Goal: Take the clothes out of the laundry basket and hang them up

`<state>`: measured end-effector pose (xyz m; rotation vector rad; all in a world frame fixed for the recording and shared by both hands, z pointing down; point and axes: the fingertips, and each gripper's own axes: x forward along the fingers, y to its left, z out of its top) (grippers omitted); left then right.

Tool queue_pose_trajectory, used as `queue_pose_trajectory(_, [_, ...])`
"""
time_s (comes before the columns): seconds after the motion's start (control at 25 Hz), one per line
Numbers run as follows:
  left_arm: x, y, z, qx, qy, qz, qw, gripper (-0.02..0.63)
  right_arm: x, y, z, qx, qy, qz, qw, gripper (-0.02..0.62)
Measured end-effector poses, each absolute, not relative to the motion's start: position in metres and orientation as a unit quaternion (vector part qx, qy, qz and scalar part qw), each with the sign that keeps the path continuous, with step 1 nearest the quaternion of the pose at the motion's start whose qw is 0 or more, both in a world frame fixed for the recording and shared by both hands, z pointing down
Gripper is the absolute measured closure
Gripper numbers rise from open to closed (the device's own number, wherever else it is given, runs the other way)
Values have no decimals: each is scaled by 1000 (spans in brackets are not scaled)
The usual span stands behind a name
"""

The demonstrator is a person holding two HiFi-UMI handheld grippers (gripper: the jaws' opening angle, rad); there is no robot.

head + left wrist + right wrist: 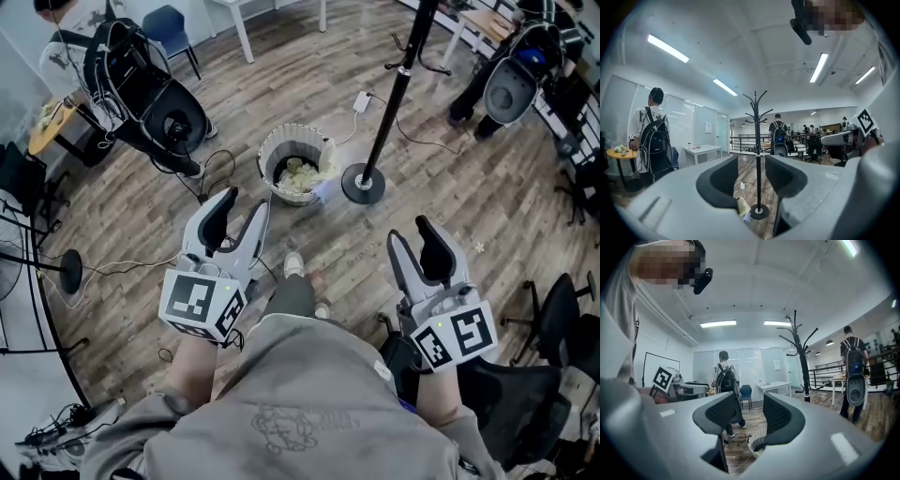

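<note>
A white laundry basket [296,161] stands on the wood floor ahead of me, with pale clothes [300,176] heaped inside. Just right of it rises a black coat rack [392,98] on a round base [364,184]. My left gripper [242,208] is held level short of the basket, open and empty. My right gripper [411,234] is also open, with nothing between its pads. In the left gripper view the coat rack [758,154] shows between the jaws, with clothes [743,206] low beside its base. The right gripper view shows the basket [757,444] low between the jaws and the coat rack [801,357] to the right.
Cables [211,173] trail over the floor left of the basket, and a white plug block [361,100] lies beyond it. People with backpacks [155,89] stand at the far left and far right. A black office chair [553,323] is at my right, and a stand base [67,272] at my left.
</note>
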<state>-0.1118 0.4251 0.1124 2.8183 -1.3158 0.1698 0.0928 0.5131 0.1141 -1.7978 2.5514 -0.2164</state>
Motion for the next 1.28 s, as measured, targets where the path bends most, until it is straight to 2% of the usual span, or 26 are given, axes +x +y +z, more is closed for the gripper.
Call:
queue_pose_trajectory(0.4, [-105, 391, 122, 911, -408, 52, 42, 429, 98, 479, 124, -577, 813, -75, -9, 388])
queue_pose_trajectory(0.64, [-102, 351, 130, 909, -411, 61, 35, 429, 101, 441, 134, -577, 813, -79, -19, 388])
queue_pose_trajectory(1.28, [-98, 155, 181, 914, -381, 124, 69, 429, 89, 235, 178, -570, 806, -137, -79, 388])
